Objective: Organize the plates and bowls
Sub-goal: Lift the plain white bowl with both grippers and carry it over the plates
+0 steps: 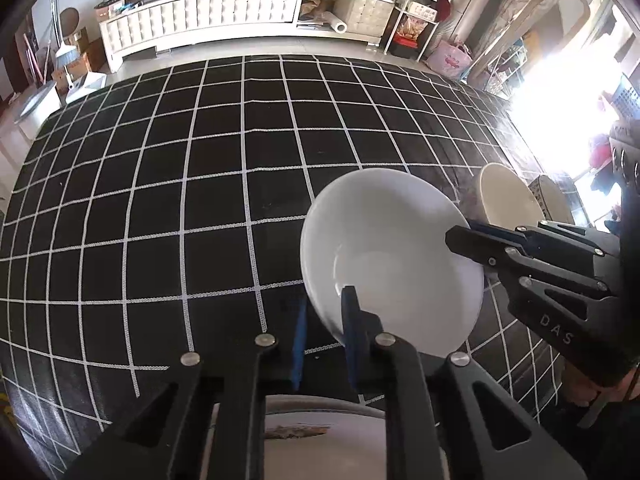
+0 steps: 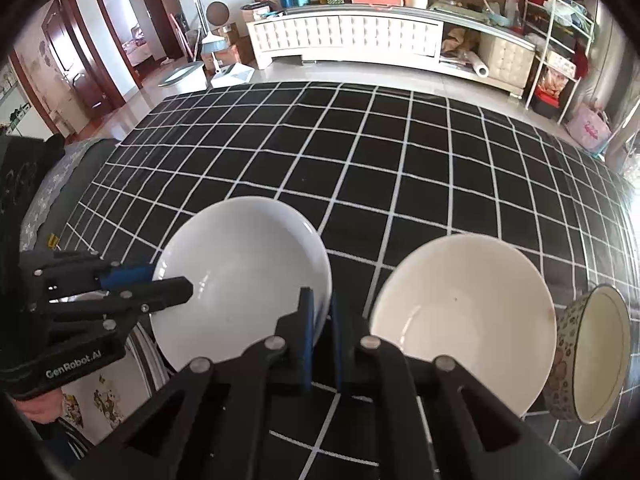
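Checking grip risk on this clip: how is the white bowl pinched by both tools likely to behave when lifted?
The white bowl looks like glazed ceramic, so probably rigid, fairly heavy and breakable. Its glossy surface suggests that thin rim pinches could slip. The left tool and right tool grip different parts of the rim, which should limit tilting, but uneven lifting might twist it free.

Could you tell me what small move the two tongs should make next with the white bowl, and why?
Probably lift the white bowl straight up together. The left tongs and right tongs each pinch its rim on opposite sides, so it seems secured, and the cream bowl sits close beside it.
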